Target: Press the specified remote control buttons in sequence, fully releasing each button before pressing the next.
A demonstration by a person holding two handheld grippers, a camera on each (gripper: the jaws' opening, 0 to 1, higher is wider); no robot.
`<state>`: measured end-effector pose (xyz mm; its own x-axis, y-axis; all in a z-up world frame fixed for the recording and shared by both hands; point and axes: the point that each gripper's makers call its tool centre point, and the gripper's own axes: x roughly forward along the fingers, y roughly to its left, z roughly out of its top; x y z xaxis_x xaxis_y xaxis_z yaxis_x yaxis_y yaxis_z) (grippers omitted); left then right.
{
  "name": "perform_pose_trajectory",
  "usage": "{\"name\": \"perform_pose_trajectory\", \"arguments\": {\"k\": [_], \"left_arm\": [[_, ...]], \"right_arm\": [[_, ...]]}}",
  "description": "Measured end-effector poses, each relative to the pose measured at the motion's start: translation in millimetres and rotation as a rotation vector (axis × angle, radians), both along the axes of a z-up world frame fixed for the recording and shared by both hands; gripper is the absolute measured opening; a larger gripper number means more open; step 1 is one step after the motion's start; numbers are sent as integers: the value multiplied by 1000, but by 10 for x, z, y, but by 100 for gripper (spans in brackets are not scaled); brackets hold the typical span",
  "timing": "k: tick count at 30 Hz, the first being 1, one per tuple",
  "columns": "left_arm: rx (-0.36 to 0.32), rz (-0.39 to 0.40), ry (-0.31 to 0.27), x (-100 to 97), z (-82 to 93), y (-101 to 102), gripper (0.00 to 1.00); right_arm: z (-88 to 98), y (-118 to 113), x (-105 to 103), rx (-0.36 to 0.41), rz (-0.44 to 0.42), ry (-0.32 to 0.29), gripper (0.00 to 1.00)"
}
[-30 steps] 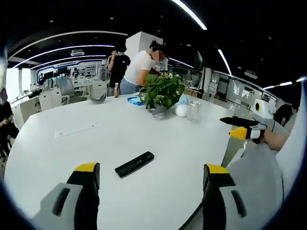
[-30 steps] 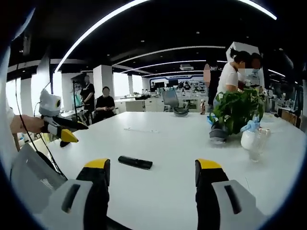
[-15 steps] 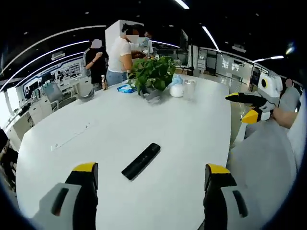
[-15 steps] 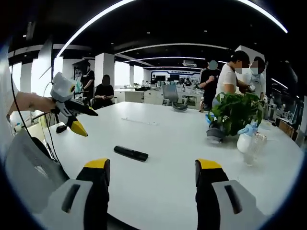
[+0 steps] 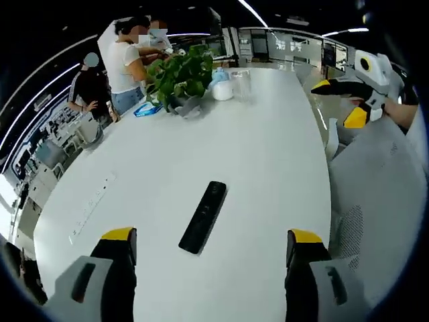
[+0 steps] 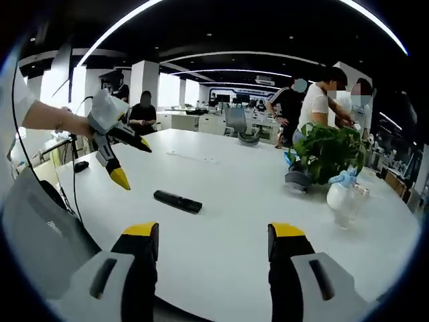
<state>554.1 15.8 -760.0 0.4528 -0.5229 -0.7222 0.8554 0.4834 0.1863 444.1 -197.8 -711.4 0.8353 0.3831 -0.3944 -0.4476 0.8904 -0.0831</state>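
Tools both spread, gripping nothing: my left tool (image 5: 208,249) hangs over the near edge of the white surface (image 5: 268,134), my right tool (image 6: 211,240) likewise. Remote (image 5: 203,216) lies flat just ahead, untouched. Potted plant (image 5: 177,74) sits far across.

White oval table (image 5: 268,168) spanning both views. A black remote control (image 5: 203,216) is lying flat at the centre of the left gripper view. At upper left of that view, a potted plant (image 5: 177,75), a white jug (image 5: 222,88), a clear glass (image 5: 240,80) and a blue packet (image 5: 143,110) are standing grouped; a flush cable strip (image 5: 89,208) is sitting at left.
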Motion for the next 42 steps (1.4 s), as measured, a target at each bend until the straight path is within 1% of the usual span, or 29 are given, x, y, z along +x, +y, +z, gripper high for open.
{"name": "perform_pose_trajectory", "arguments": {"k": [2, 4, 9, 12, 14, 16, 18, 20, 22, 24, 28, 32, 34, 37, 42], "left_arm": [[6, -3, 21, 69, -49, -9, 91], [21, -20, 28, 141, -87, -6, 91], [85, -76, 44, 241, -192, -11, 87], [94, -89, 67, 282, -267, -43, 87], [118, -108, 92, 300, -362, -53, 87], [172, -126, 120, 345, -493, -6, 86], [200, -132, 144, 379, -588, -2, 85], [213, -138, 161, 376, -634, -21, 84], [220, -141, 174, 401, -700, -57, 84], [233, -154, 196, 377, -770, -101, 82], [279, -195, 225, 340, -888, -157, 81], [282, -206, 245, 332, -949, -232, 80], [291, -212, 257, 344, -997, -240, 79], [332, -207, 270, 372, -1070, -201, 78], [337, -206, 293, 388, -1123, -180, 74]], "right_arm": [[4, 6, -5, -11, 6, -6, 68], [2, 4, -6, -21, 8, -8, 67], [-27, 23, -10, -48, 23, -1, 67], [-30, 21, -14, -52, 27, 1, 65], [-45, 3, -13, -58, 22, 5, 65], [-61, -14, -12, -60, 16, 15, 64], [-62, -20, -11, -55, 14, 16, 64], [-72, -23, -10, -56, 13, 21, 63], [-88, -50, -2, -69, 4, 22, 60], [-107, -78, -1, -84, 0, 27, 58], [-128, -83, 1, -71, 0, 37, 56], [-169, -63, -12, -107, 13, 46, 56], [-199, -58, -18, -148, 24, 50, 56], [-205, -59, -21, -158, 29, 50, 56], [-216, -106, -15, -142, 7, 60, 55]]}}
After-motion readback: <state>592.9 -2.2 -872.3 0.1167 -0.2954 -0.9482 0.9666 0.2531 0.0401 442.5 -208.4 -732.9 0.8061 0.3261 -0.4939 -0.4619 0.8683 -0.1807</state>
